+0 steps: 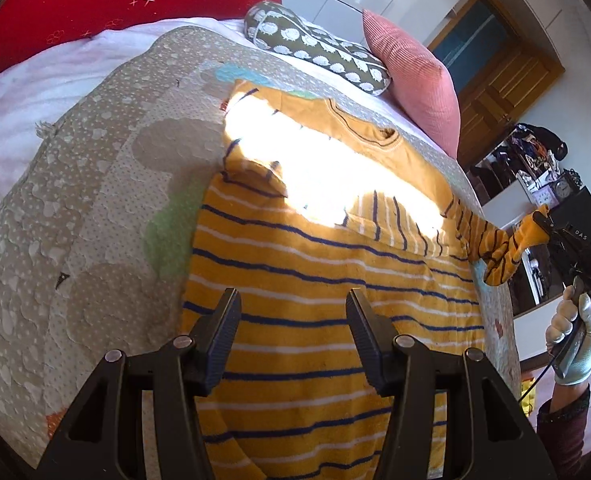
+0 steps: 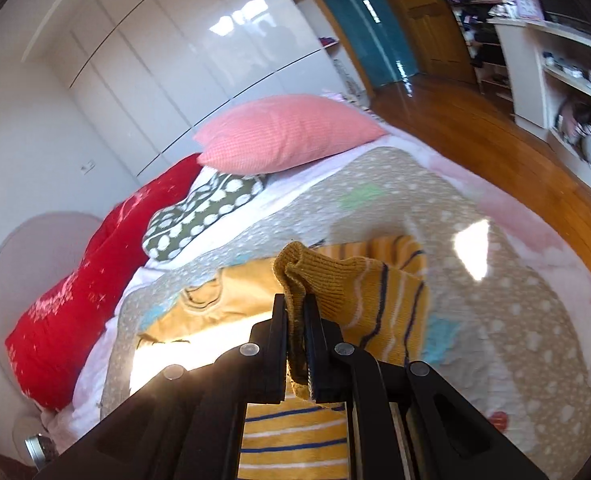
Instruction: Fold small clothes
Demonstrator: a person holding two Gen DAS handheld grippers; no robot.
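A small yellow sweater with blue and white stripes [image 1: 315, 264] lies flat on a beige dotted quilt [image 1: 95, 184], its neck toward the pillows. My left gripper [image 1: 293, 300] hovers open just above the sweater's lower body, nothing between its fingers. The sweater's left sleeve is folded in over the chest. My right gripper [image 2: 295, 304] is shut on the ribbed cuff of the sleeve [image 2: 319, 276], lifted off the quilt. In the left wrist view that sleeve [image 1: 495, 244] stretches out to the right, held by the right gripper [image 1: 543, 216] in a gloved hand [image 1: 573, 340].
A pink pillow [image 1: 415, 80], a green patterned cushion [image 1: 319, 48] and a red pillow [image 1: 115, 8] lie at the head of the bed. The bed's edge runs close on the right, with wooden floor [image 2: 475, 128] and cluttered shelves [image 2: 567, 80] beyond. Bright sunlight washes out the sweater's chest.
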